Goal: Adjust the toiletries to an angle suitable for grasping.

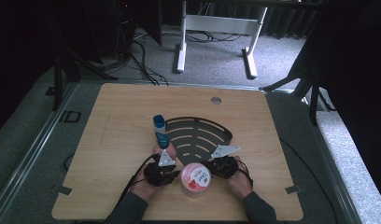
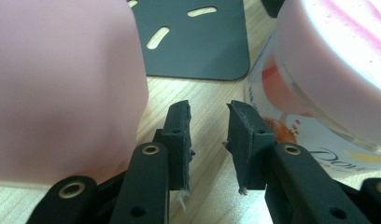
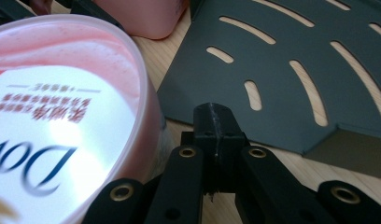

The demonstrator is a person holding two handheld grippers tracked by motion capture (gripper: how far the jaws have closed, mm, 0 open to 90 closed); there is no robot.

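Your left gripper (image 1: 161, 173) sits low on the table (image 1: 114, 140), near its front edge, with your hand behind it. In the left gripper view its fingers (image 2: 179, 135) stand a narrow way apart with bare wood between them; they hold nothing and touch nothing. Just to their left in that view rises the pale pink bottle (image 2: 62, 88), close beside the left finger, though you cannot tell whether it touches. In the high view that bottle (image 1: 161, 140) stands upright right in front of your left gripper, with a blue cap on top.

The pink tub (image 1: 195, 179) with the white label on its lid stands between your two grippers, near the front of the table. In the left gripper view the tub (image 2: 319, 79) lies to the right of the fingers, close by but clear of them.

Your right gripper (image 1: 222, 166) rests just to the right of the tub. In the right gripper view its fingers (image 3: 215, 140) are pressed flat together with nothing between them, and the tub (image 3: 62, 116) stands just to their left, apart from the tips.

The black slotted rack (image 1: 198, 133) lies flat on the table behind the tub and to the right of the bottle. The right fingers point toward its near edge (image 3: 272, 84).
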